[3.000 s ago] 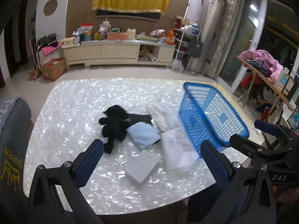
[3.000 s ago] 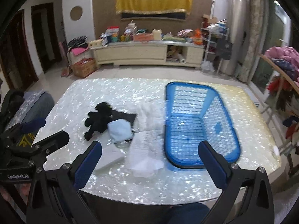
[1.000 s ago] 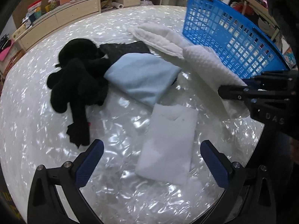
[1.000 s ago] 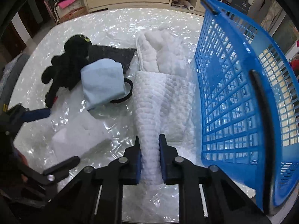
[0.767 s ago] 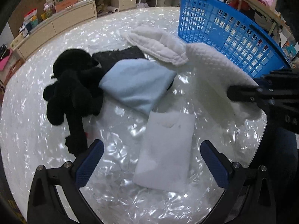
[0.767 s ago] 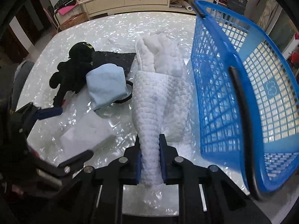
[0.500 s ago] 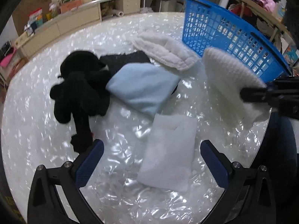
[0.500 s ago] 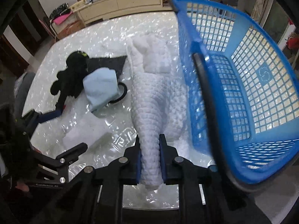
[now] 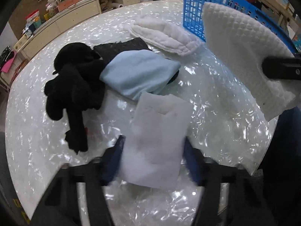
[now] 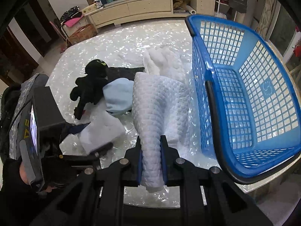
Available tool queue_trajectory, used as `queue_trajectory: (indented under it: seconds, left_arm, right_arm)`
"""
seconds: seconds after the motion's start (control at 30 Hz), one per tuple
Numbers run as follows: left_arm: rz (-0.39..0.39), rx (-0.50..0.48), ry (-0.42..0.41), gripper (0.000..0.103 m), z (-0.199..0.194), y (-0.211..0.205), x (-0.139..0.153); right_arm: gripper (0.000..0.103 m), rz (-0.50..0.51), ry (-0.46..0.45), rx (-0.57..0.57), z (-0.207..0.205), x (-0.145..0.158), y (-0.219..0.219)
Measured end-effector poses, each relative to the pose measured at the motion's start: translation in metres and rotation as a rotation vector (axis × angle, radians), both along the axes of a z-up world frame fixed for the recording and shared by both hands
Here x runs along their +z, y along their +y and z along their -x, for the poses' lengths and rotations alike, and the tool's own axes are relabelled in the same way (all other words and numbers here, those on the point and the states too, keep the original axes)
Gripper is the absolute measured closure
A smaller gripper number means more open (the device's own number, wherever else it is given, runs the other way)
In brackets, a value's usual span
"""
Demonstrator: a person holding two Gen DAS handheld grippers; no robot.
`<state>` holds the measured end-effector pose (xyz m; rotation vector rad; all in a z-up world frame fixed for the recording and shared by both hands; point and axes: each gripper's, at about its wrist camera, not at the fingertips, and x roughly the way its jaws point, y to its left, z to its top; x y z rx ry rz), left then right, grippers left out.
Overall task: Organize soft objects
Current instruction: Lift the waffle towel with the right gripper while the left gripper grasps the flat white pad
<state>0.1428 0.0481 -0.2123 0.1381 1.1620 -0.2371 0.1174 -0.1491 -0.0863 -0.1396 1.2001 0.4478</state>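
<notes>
R gripper [image 10: 151, 163]: I have its jaws pressed tight on the near end of the waffle-weave white cloth [image 10: 160, 105]. Cloth is gathered between the pads, rest fans out ahead of the tool, hanging clear of the table [image 10: 120, 43] as far as I can judge. In the L wrist view the same cloth [image 9: 242, 56] shows up high to the R, with one black R finger across it.

L gripper [image 9: 153, 156]: jaws closing, one blue pad each side of the flat white pad [image 9: 158, 141], which sits between them on the table. Fingers are motion-blurred; pads look at or very near the edges, contact not confirmed. From the R wrist view the L tool is low and to the L, held by a hand [image 10: 28, 175].

Blue basket [image 10: 250, 98]: just R of the R tool, upright on the table, nothing seen inside.

Ahead of both tools: light blue cloth [image 9: 139, 73] directly beyond the flat pad, touching it; black plush toy [image 9: 75, 86] to its L; dark cloth [image 9: 122, 46] under both; fluffy white towel [image 9: 165, 35] further ahead-R, next to basket wall.
</notes>
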Motion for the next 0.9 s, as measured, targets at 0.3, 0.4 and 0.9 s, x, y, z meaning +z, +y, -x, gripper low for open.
queue_trajectory:
  seconds: [0.3, 0.4, 0.9]
  left_arm:
    - [0.043, 0.120, -0.043, 0.050, 0.021, 0.018, 0.050]
    - [0.047, 0.146, -0.090, 0.050, 0.033, 0.018, 0.081]
    - [0.070, 0.144, -0.246, 0.050, 0.053, -0.012, 0.167]
  right_arm:
    - [0.088, -0.043, -0.058, 0.046, 0.012, 0.037, -0.006]
    - [0.088, -0.054, -0.086, 0.056, 0.014, 0.055, -0.012]
    - [0.088, -0.014, -0.241, 0.006, 0.001, 0.114, -0.079]
